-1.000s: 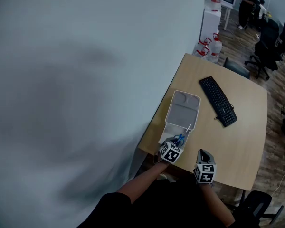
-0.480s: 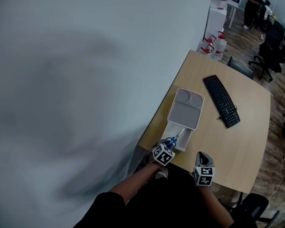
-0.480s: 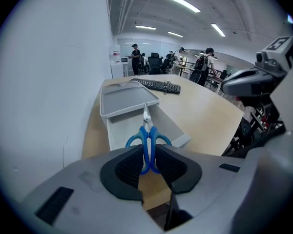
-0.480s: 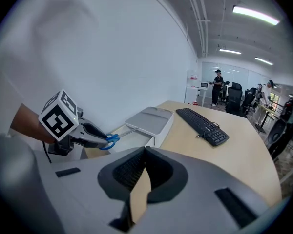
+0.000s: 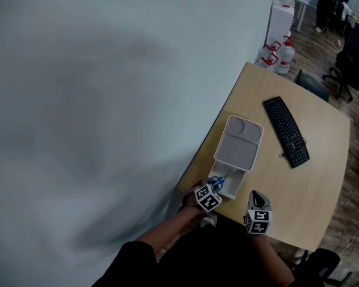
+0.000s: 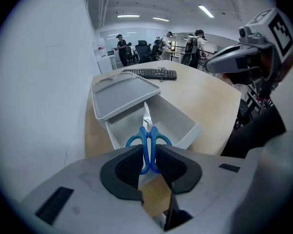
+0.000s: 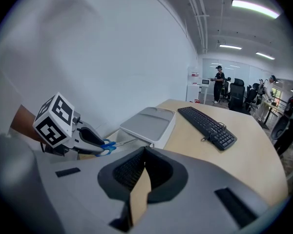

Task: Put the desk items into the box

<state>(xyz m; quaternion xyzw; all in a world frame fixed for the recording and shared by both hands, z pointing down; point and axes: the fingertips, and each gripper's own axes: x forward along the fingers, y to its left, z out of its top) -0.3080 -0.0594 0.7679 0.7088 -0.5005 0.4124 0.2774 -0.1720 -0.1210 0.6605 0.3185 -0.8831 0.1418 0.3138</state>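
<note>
- Near the surface's [image 5: 314, 184] front edge, head view: the left gripper [image 5: 216, 185] holds blue scissors [image 5: 218, 182] over the open box [image 5: 232, 188]. The lid [image 5: 240, 143] lies just behind it, and a keyboard [image 5: 286, 131] sits to the right. The right gripper [image 5: 257, 196] hangs beside the box.
- Left gripper view: the pads [image 6: 129, 167] clamp the scissors' [image 6: 147, 139] handles, and the blades point out over the box's [image 6: 173, 123] hollow.
- Right gripper view: the right gripper's [image 7: 145, 150] jaws meet at the tips with nothing between them. The scissors [image 7: 108, 146] show at left, in the left gripper [image 7: 100, 145].
</note>
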